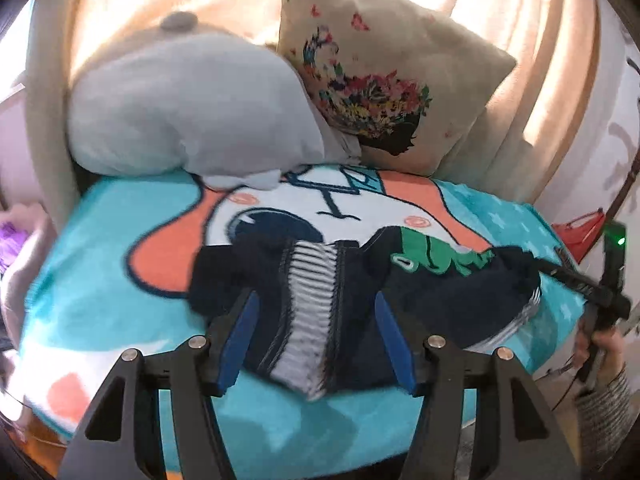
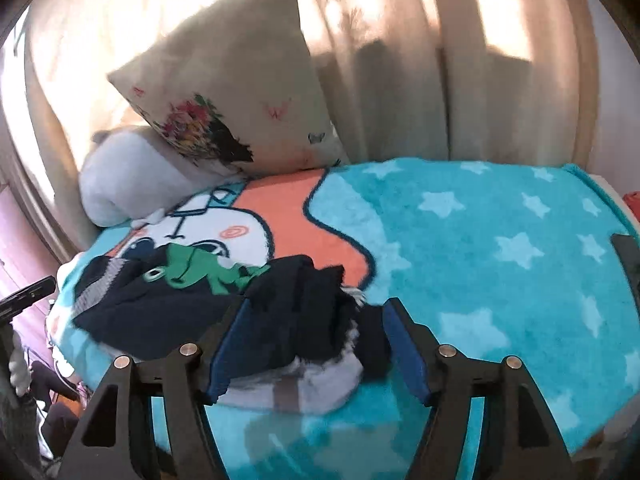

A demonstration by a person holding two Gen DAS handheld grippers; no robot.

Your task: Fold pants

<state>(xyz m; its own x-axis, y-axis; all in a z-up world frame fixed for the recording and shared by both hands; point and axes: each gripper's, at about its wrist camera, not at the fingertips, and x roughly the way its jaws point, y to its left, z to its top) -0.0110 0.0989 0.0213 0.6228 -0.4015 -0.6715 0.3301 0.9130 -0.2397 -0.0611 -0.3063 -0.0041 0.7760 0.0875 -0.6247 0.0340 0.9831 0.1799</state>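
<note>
Both the left gripper [image 1: 314, 338] and right gripper [image 2: 316, 346] hang with fingers spread wide, holding nothing, over the crumpled dark pants [image 1: 360, 292] on the near edge of the turquoise blanket [image 2: 500, 240], cushions [image 1: 384, 72] beyond.

Colours under my claws

Navy knit pants [image 1: 352, 300] with grey-white stripes, green frog print — on my turquoise star-patterned fleece blanket [image 2: 500, 240].

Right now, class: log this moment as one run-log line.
pants: bunched on blanket | left gripper: open | right gripper: open | fold: not done
</note>
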